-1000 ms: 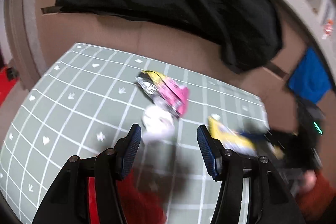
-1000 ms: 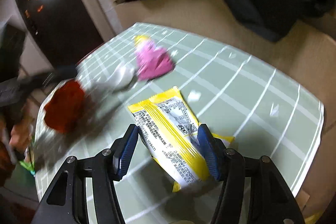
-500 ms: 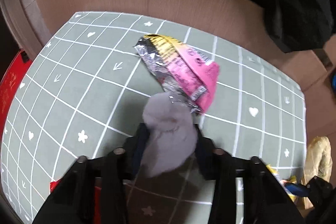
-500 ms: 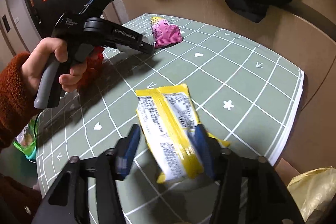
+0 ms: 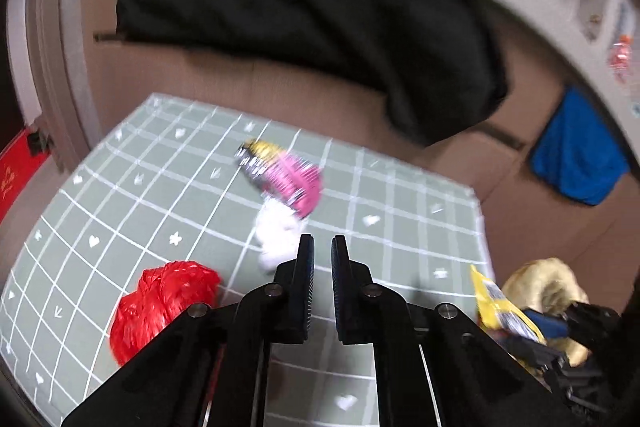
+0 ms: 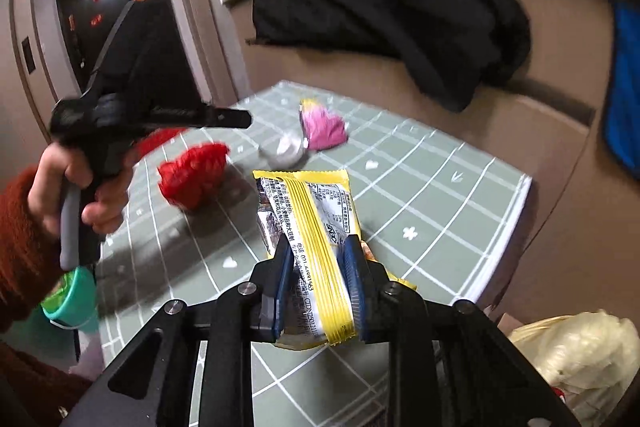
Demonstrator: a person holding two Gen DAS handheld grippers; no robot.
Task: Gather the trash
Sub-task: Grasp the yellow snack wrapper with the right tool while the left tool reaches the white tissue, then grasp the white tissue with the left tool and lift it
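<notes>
Left gripper (image 5: 322,247) clenched on nothing above table (image 5: 420,227), right gripper (image 6: 318,259) closing on yellow wrapper (image 6: 316,227) off right edge, white wad (image 5: 276,231) and pink wrapper (image 5: 292,179) mid-table, red bag (image 5: 160,303) near left edge.

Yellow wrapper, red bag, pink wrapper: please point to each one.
yellow wrapper (image 6: 320,227): right wrist view, printed middle.
red bag (image 5: 160,303): left wrist view, crumpled centre.
pink wrapper (image 5: 298,183): left wrist view, pink face.
</notes>
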